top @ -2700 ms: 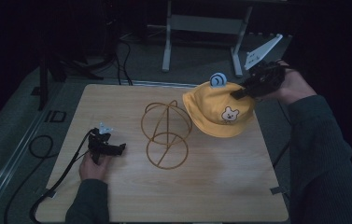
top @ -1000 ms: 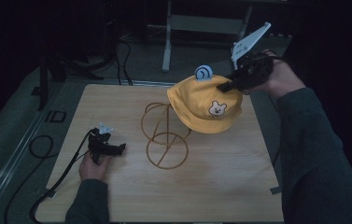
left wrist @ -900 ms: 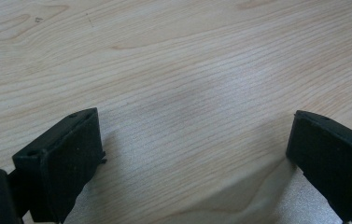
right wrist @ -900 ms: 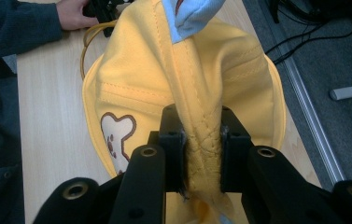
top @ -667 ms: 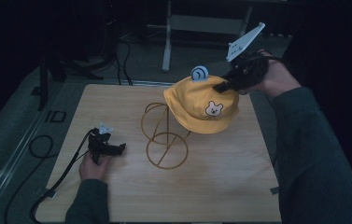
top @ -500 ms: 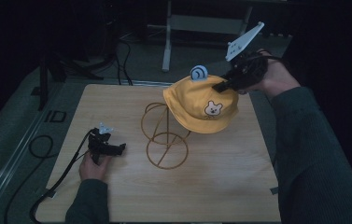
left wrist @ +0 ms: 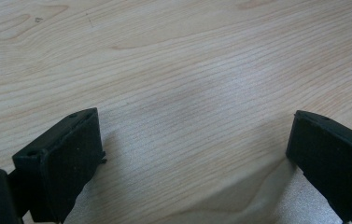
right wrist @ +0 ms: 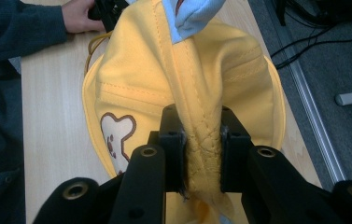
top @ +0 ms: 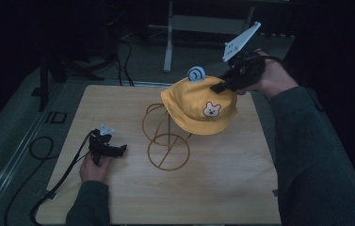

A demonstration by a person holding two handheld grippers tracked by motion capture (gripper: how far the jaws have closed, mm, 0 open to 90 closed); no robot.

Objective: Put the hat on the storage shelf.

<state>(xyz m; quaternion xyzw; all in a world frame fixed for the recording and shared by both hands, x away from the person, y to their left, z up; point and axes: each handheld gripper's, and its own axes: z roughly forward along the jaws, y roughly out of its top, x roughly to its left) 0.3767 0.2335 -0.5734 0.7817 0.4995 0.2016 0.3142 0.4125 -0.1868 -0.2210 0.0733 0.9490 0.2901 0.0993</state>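
Observation:
A yellow child's hat point(top: 198, 104) with a bear patch and a small blue ear hangs in the air over the right side of a gold wire hat stand point(top: 165, 136). My right gripper point(top: 218, 86) is shut on a fold of its crown. In the right gripper view the black jaws pinch the bunched yellow fabric of the hat point(right wrist: 183, 88), with my right gripper point(right wrist: 201, 149) squeezing it tight. My left gripper point(top: 118, 149) rests on the table at the left, held by a hand. In the left gripper view my left gripper point(left wrist: 197, 154) stands open over bare wood.
The wooden table point(top: 241, 188) has free room in front of and right of the stand. Its left edge meets a grey floor with black cables point(top: 38, 146). A metal post base point(top: 168, 42) stands beyond the far edge.
My right gripper has carried the hat up and to the left, from the table's far right to above the wire stand. The left gripper has kept still.

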